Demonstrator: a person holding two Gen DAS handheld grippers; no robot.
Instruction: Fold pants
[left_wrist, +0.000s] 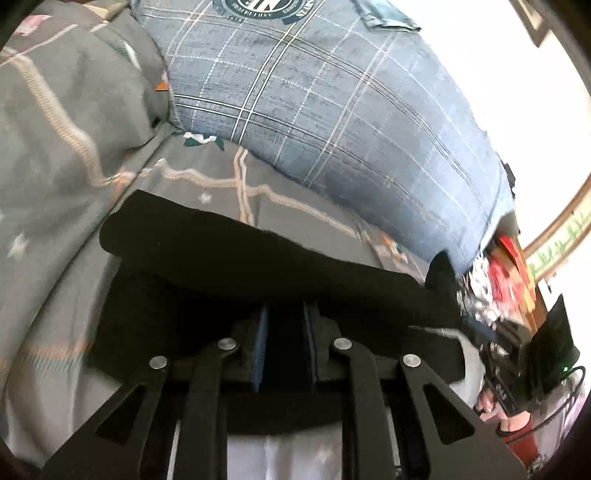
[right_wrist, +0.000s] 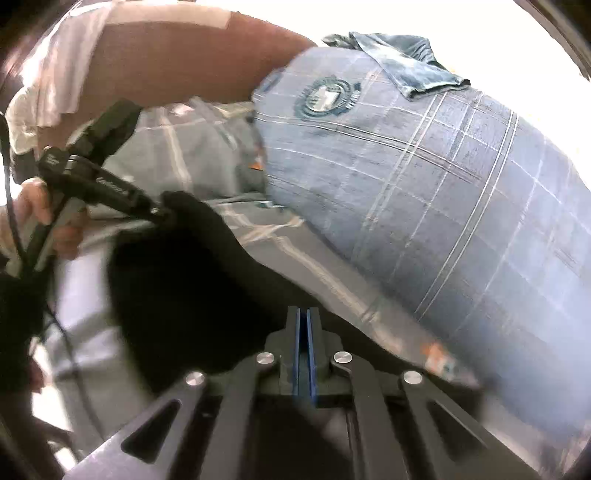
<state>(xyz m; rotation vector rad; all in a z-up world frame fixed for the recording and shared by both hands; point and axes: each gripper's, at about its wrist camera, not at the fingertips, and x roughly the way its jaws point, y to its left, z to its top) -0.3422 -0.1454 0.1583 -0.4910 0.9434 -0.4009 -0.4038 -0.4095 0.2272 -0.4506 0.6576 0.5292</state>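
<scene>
Black pants (left_wrist: 236, 254) fill the low part of both views, soft and fuzzy, lying on a grey bed sheet (left_wrist: 55, 177) with tan lines and pale stars. Left gripper (left_wrist: 284, 347) has its two blue pads a little apart with black cloth between them. Right gripper (right_wrist: 303, 354) is pinched nearly closed on the pants' edge. At 1 o'clock sits one blue checked pillow (right_wrist: 443, 177) with a round badge; its letters are too blurry to read.

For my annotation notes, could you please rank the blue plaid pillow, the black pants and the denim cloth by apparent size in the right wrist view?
1. blue plaid pillow, largest.
2. black pants, though closeness to the camera inflates them.
3. denim cloth, smallest, lying on the pillow.
</scene>
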